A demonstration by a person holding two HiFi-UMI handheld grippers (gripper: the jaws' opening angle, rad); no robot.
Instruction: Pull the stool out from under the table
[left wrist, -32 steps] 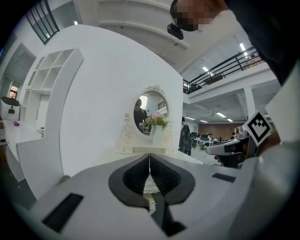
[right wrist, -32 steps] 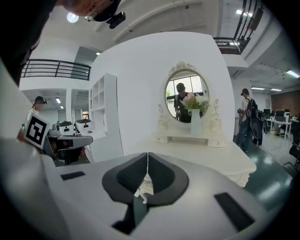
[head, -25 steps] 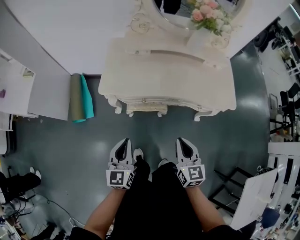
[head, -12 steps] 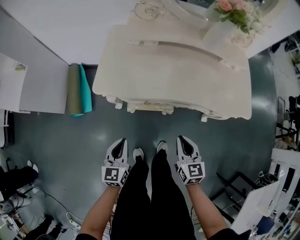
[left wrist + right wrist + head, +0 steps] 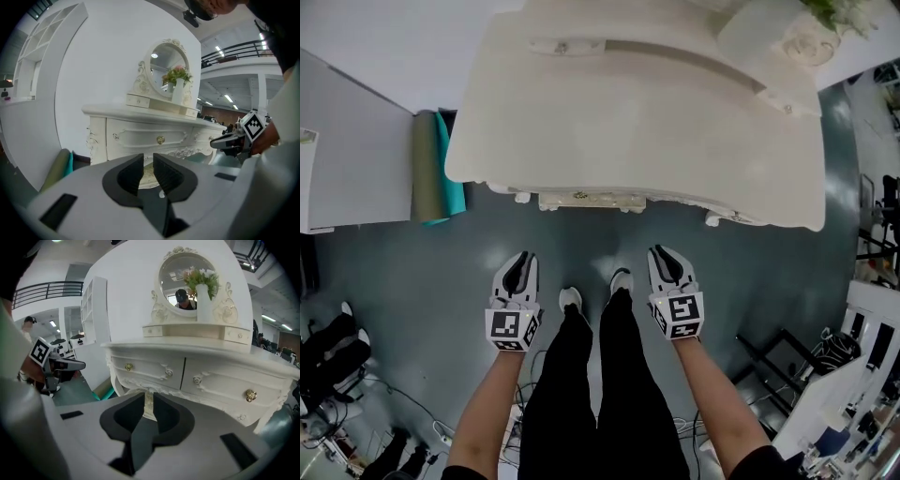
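Person's left grey-and-white gripper [image 5: 522,262] and right gripper [image 5: 665,260], jaws just easing open to narrow empty slits, facing cream ornate stool [image 5: 586,200] tucked under cream carved dressing table [image 5: 637,122], white vase [image 5: 204,303] holding pink flowers [image 5: 199,276] on its top shelf

Tally from where I stand. One cream surface [image 5: 637,112]. One stool [image 5: 581,201], only its edge showing under the front. One oval mirror [image 5: 183,273] on top, and one vase of flowers [image 5: 204,303] in front of it. Four drawer knobs [image 5: 251,395] counted in the right gripper view: two brass, two pale. Two rolled mats [image 5: 425,167] beside the surface, one olive, one teal. Two shoes [image 5: 570,299], one pair.
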